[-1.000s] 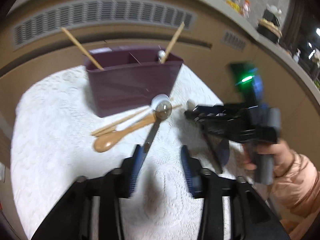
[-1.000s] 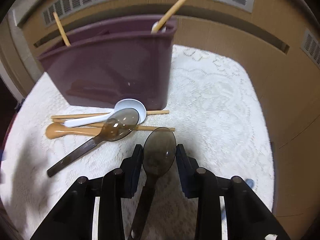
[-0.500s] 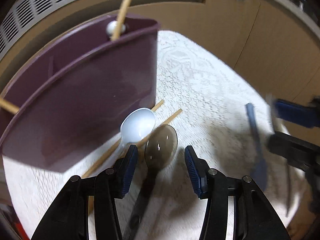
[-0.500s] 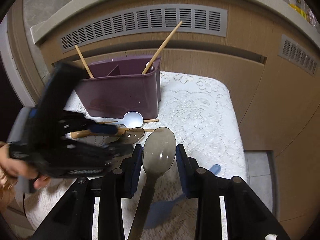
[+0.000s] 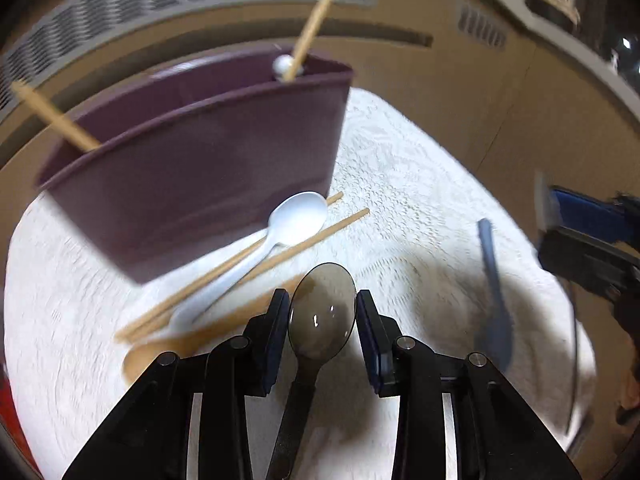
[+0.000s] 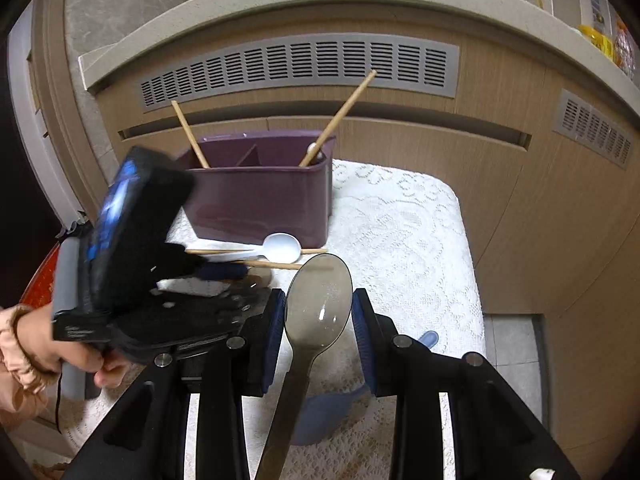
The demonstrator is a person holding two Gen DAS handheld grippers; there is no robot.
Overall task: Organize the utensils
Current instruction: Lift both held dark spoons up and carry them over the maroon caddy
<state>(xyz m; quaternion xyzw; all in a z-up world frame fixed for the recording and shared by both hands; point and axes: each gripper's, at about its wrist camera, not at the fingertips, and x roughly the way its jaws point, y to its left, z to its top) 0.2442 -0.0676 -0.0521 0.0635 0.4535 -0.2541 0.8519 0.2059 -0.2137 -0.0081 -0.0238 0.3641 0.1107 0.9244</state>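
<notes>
My left gripper hangs low over the white lace cloth. Its jaws are closing, with the bowl of a smoky translucent spoon between the pads; a thin gap shows at the right pad. My right gripper is shut on a second smoky spoon and holds it above the cloth. A purple caddy stands at the back with two wooden chopsticks and a white spoon handle in it. In front of it lie a white spoon, loose chopsticks and a wooden spoon.
A blue spoon lies on the cloth's right side. A wooden cabinet with grey vents rises right behind the caddy. The cloth ends near a tiled floor at the right. A person's hand holds the left gripper.
My left gripper came down and forward to the smoky spoon by the caddy, and its jaws narrowed around the bowl. My right gripper rose and drew back with its spoon.
</notes>
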